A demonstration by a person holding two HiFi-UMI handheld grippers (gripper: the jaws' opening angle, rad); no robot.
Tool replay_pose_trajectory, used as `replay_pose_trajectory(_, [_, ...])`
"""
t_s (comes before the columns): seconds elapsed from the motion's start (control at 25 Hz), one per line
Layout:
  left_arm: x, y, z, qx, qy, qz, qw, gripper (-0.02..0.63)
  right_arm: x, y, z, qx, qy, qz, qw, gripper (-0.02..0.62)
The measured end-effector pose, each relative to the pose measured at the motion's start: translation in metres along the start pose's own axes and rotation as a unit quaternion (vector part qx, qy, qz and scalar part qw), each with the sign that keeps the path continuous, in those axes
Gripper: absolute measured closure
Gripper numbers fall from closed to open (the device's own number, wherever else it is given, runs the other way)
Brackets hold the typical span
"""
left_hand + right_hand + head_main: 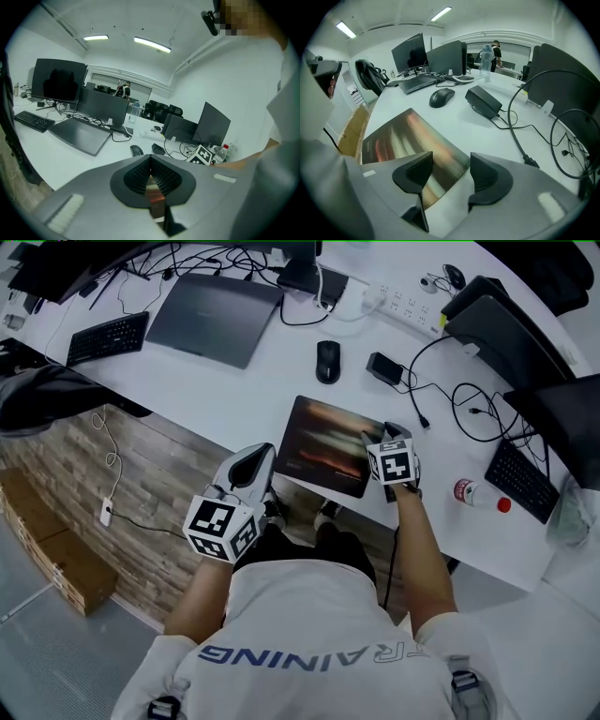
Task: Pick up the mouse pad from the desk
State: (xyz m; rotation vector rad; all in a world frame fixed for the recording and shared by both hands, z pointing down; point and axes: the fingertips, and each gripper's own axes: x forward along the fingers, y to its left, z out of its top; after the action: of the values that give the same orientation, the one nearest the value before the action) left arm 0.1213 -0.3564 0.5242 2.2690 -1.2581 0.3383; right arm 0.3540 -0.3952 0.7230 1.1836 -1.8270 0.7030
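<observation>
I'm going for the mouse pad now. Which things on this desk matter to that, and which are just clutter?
In the job: dark rectangular mouse pad with streaked orange print; right gripper, open above its corner.
Lying about: black computer mouse; black power brick; closed grey laptop; black keyboard; red-capped bottle.

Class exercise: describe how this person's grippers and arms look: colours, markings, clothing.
The left gripper and right gripper are light grey shells with dark ribbed pads; each bears a white cube of black square markers. The person wears a white short-sleeved shirt with grey lettering; a black cable runs along the right arm.
</observation>
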Motion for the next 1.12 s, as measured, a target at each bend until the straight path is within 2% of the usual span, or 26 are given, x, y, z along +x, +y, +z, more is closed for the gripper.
replay_pose_trajectory(0.44, [0.004,0.001,-0.001,-0.008,0.002,-0.010,0.9999,0.606,0.000,0.001,-0.001,0.008,-0.002,0.002,1.000,0.355])
replay_pose_trajectory(0.68, [-0.003,0.003,-0.007,-0.014,0.007,-0.011,0.9998,0.606,0.000,0.004,-0.002,-0.005,0.020,-0.001,1.000,0.376])
replay_pose_trajectory(0.76, [-0.007,0.004,-0.009,-0.017,0.007,-0.011,0.9998,0.606,-0.001,0.008,-0.002,-0.013,0.020,-0.004,1.000,0.447])
replay_pose_trajectory(0.96, [-0.019,0.011,-0.016,-0.023,0.006,-0.009,0.9997,0.606,0.000,0.009,0.000,0.006,0.008,-0.009,1.000,0.494])
replay_pose_trajectory(1.12, [-0.027,0.015,-0.019,-0.027,0.005,-0.007,0.9996,0.606,-0.002,0.015,-0.001,-0.006,0.000,-0.015,1.000,0.540])
